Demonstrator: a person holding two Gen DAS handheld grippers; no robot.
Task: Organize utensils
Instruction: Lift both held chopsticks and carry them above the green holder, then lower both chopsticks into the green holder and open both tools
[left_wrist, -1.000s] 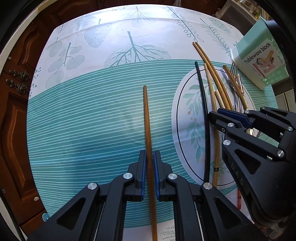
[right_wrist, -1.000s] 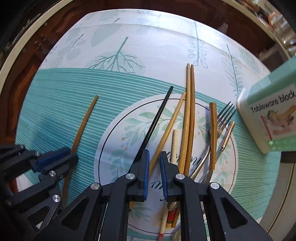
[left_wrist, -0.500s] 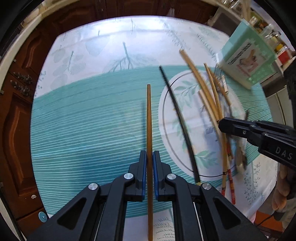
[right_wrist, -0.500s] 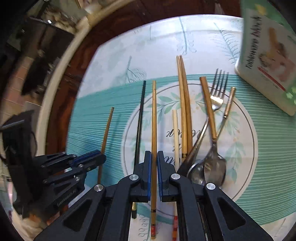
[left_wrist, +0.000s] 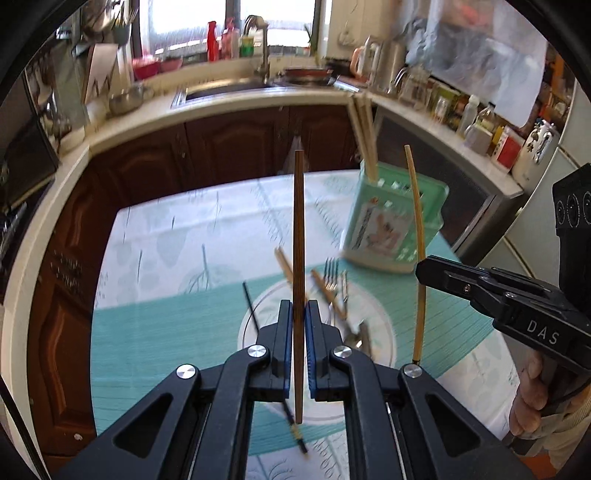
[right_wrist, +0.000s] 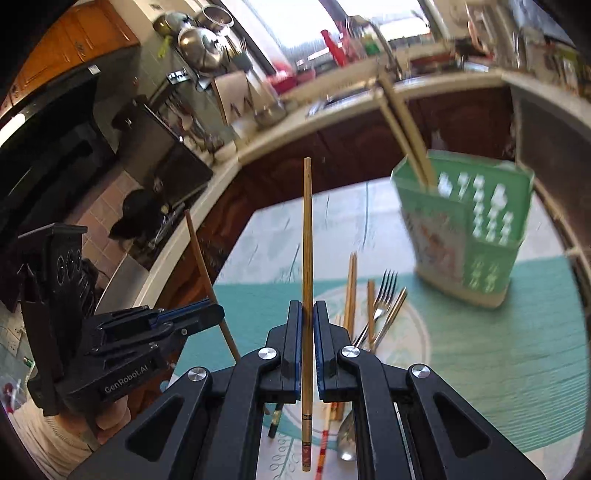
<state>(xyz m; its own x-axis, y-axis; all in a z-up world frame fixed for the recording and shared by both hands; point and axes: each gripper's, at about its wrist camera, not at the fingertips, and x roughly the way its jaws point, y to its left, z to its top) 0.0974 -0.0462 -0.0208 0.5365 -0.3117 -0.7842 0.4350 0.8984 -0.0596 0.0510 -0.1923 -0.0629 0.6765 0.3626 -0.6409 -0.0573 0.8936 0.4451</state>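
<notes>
Starting at the left: the left gripper (left_wrist: 295, 317) is clenched on a dark brown chopstick (left_wrist: 298, 240), pads pressed flat on both sides of it, and the stick stands clear of the table, its tip pointing up toward the cabinets, left of the green holder (left_wrist: 391, 225). By my read it's a light, stiff, slender thing with a smooth finish, so it can pivot or slide in the pads if gripped near one end. Here the grip sits on the lower part, with a short tail below the pads and a long run above. That looks good for steering the tip.

Moving right: the right gripper (right_wrist: 304, 314) is clamped tight on a paler bamboo chopstick (right_wrist: 306, 236), also lifted, just left of the green holder in its own view, with a patterned band near the bottom end. Same handling, I'd say: featherweight, rigid, a bit slick.

Further right, the green holder stands upright on the tablecloth (left_wrist: 155, 258), with two pale chopsticks (right_wrist: 402, 122) already leaning out of it. Its slots look narrow, so each tip needs lining up.

In front of the holder, on the printed round motif, lie a fork (right_wrist: 382, 291), more chopsticks and a spoon (right_wrist: 345, 435). The cloth looks smooth, teal-striped with leaf prints. Behind the holder: dark wood cabinets, a pale counter, a sink with tap (left_wrist: 258, 44) and a bright window.
</notes>
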